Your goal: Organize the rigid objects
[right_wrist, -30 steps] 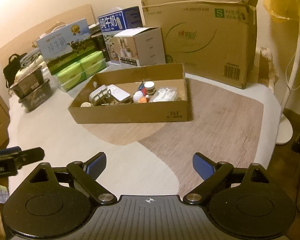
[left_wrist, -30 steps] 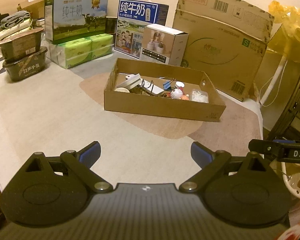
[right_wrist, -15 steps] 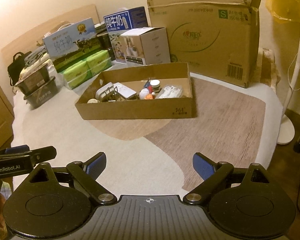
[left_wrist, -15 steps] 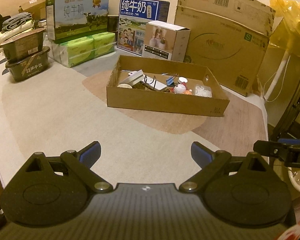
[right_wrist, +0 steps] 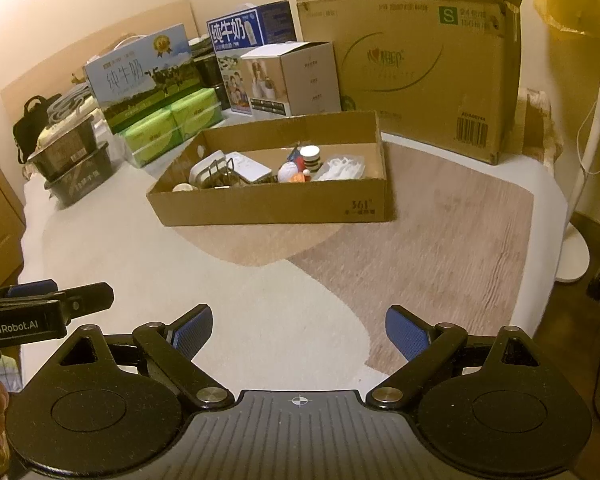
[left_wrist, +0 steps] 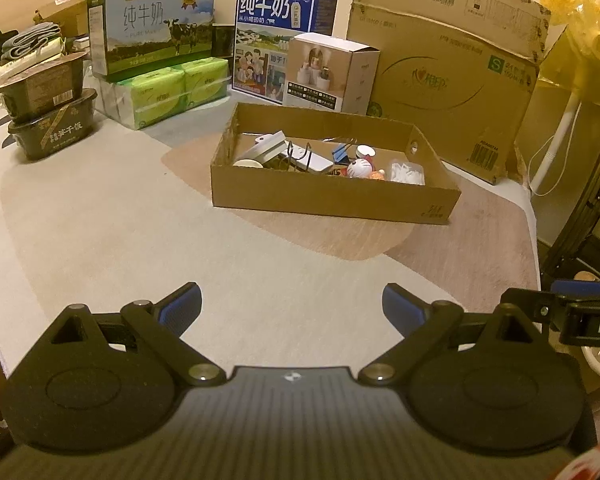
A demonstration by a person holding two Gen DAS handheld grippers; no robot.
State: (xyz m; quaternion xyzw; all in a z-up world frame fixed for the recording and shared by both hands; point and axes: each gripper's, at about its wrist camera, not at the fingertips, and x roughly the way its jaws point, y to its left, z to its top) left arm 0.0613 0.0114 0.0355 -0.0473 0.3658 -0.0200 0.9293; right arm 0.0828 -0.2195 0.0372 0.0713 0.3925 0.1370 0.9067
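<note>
- Grippers both empty; left gripper point(left_wrist: 291, 307) has its blue-padded fingers spread wide, nothing between them; right gripper point(right_wrist: 299, 330) likewise spread, gripping nothing
- both hover over the near part of the table point(left_wrist: 100, 240), well apart from the shallow cardboard tray point(left_wrist: 332, 196); tray sits mid-table on the wood-grain patch
- rigid objects lie inside the tray: white cat figurine point(left_wrist: 359, 168), blue binder clip point(left_wrist: 340, 154), white flat device point(right_wrist: 247, 167), small white jar with dark band point(right_wrist: 310, 157), clear packet of white picks point(right_wrist: 342, 168) at the tray's right end, wire rack piece point(left_wrist: 298, 156)
- behind the tray: large cardboard carton point(left_wrist: 448, 68), white product box point(left_wrist: 332, 74), blue milk carton point(left_wrist: 278, 36), green milk carton point(left_wrist: 152, 32) stacked on green tissue packs point(left_wrist: 168, 90)
- far left: two dark instant-rice tubs point(left_wrist: 50, 120), stacked
- white fan stand point(right_wrist: 580, 200) beside the table's right edge
</note>
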